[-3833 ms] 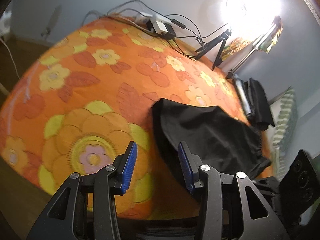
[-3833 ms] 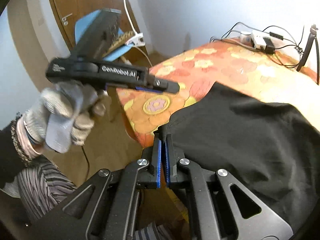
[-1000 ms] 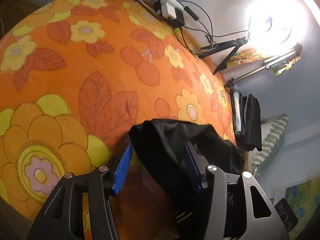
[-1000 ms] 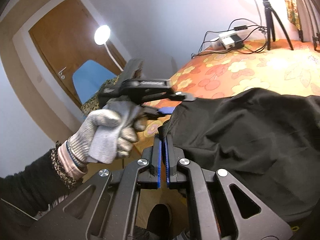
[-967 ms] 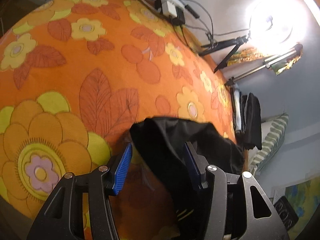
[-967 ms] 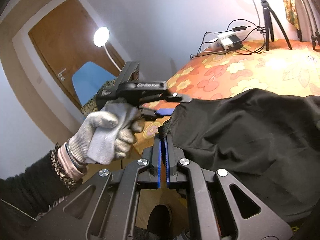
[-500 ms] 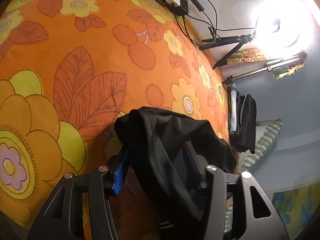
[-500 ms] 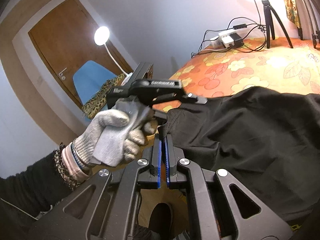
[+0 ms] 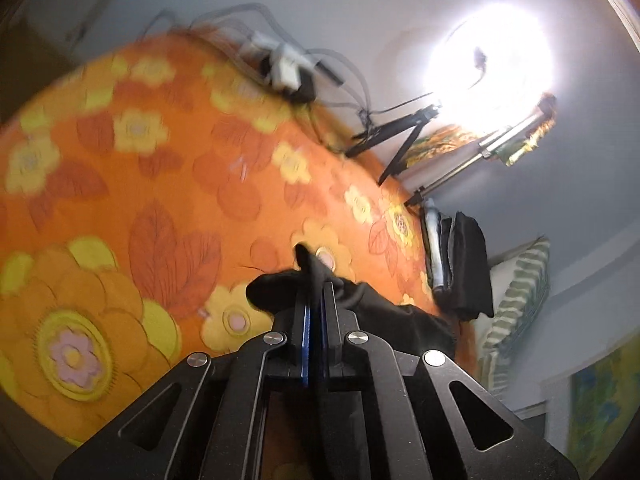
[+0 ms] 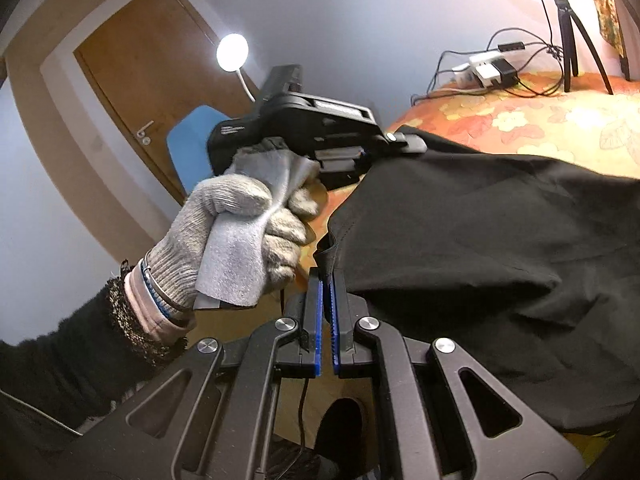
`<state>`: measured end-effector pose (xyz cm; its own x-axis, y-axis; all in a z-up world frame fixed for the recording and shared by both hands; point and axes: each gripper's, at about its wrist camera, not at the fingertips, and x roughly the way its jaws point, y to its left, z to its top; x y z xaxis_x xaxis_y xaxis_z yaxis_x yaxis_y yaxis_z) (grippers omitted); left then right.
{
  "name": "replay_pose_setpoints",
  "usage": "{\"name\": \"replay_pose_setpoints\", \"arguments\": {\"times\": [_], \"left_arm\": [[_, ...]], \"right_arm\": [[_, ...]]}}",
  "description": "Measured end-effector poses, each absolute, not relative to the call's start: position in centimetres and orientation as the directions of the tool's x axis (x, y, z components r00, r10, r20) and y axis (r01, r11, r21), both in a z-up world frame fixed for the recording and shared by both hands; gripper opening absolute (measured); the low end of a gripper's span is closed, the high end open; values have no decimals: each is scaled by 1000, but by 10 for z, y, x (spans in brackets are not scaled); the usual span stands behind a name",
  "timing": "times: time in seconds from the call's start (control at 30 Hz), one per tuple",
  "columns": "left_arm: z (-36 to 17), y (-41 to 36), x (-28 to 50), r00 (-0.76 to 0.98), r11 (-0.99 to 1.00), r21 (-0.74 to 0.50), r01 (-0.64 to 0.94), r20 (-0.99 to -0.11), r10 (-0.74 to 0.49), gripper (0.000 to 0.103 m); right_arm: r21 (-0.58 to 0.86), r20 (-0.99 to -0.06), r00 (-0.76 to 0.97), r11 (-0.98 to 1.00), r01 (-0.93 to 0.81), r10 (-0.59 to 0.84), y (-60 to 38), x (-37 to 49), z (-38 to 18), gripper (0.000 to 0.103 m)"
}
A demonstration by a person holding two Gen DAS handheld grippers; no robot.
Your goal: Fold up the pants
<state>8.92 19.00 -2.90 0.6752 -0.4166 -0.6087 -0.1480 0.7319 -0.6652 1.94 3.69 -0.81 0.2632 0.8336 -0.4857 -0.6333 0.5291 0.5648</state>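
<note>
The left claw (image 9: 315, 304) has just been closing and now pinches a corner of the black pants (image 9: 384, 316), a tuft of cloth poking out past its tips while the rest trails off to its right and below. The right claw (image 10: 326, 280) is clamped tight on another edge of the pants (image 10: 500, 248), whose broad dark body spreads to its right, over the orange flowered bed (image 10: 540, 120) ahead. Seen from the right claw, a gloved hand (image 10: 240, 232) up to its left grips the left claw's handle, its tip meeting the pants' far corner. Beyond the left claw, a power strip (image 9: 286, 72) with cables sits at the bed's far edge.
</note>
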Motion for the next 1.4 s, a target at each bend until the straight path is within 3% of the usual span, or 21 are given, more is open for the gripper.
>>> {"name": "replay_pose_setpoints", "arguments": {"times": [0.43,0.8,1.03,1.27,1.3,1.4], "left_arm": [[-5,128,118,654,741,-668,-65,-590,-474,2],[30,-10,187,580,767,-631,115,-584,-567,2],[8,-126,225,461,775,-595,213,-638,-617,2],[-22,-214,245,352,809,-520,273,-729,-587,3],[-27,-220,247,326,816,-516,261,-748,-578,9],[-27,-220,246,296,812,-523,258,-758,-582,16]], "right_arm": [[598,-426,314,525,-606,848,-3,13,19,3],[623,-367,527,623,-473,767,-132,14,52,3],[605,-435,648,737,-303,624,-231,7,39,3],[599,-520,687,790,-131,507,-304,8,10,3],[597,-539,684,796,-101,491,-311,10,3,3],[634,-566,660,773,-34,494,-327,14,-18,3]]}}
